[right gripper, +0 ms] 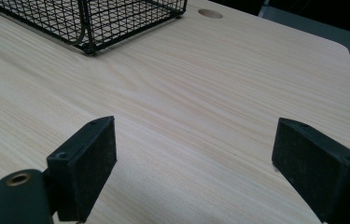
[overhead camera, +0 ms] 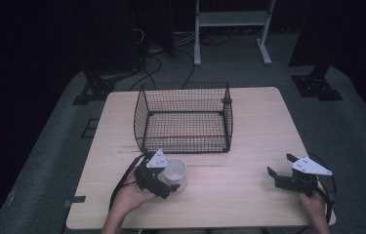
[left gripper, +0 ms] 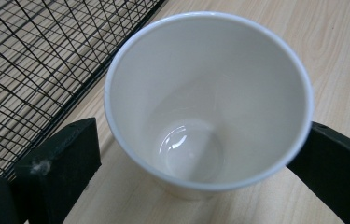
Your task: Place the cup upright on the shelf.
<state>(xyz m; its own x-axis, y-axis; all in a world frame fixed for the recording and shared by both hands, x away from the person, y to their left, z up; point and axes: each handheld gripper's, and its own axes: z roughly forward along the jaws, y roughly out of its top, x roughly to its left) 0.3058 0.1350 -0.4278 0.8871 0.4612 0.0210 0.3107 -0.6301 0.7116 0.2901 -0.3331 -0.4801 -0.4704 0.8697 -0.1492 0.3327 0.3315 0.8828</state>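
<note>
At the left of the high view, the left gripper (overhead camera: 167, 181) sits low on the table (overhead camera: 229, 195), held by the person's left hand (overhead camera: 129, 197), with its cable looping beside the wrist. Its jaws stand on either side of the cup (overhead camera: 174, 171), a white cup that stands upright on the wood just in front of the basket (overhead camera: 184, 119).

In the left gripper view the cup (left gripper: 210, 93) is seen from above: empty, glossy inside, its rim round and whole. The left jaw stands a little off the cup's wall, with a strip of table showing between them. The right jaw meets the cup's wall below the rim. So the gripper brackets the cup, spread about as wide as the cup, and I cannot tell whether it presses on it. The basket's (left gripper: 32, 70) black wire wall runs close by the cup on that view's left side.

The basket is a black wire box, open at the top, standing at the middle of the table toward its far edge.

At the right, the right gripper (overhead camera: 283, 171) rests near the table's front corner, well apart from the cup, held by the right hand (overhead camera: 315, 202). In the right gripper view its jaws stand wide apart with bare wood (right gripper: 200, 116) between them, holding nothing. The basket's corner (right gripper: 88, 23) lies farther off, at that view's upper left.
</note>
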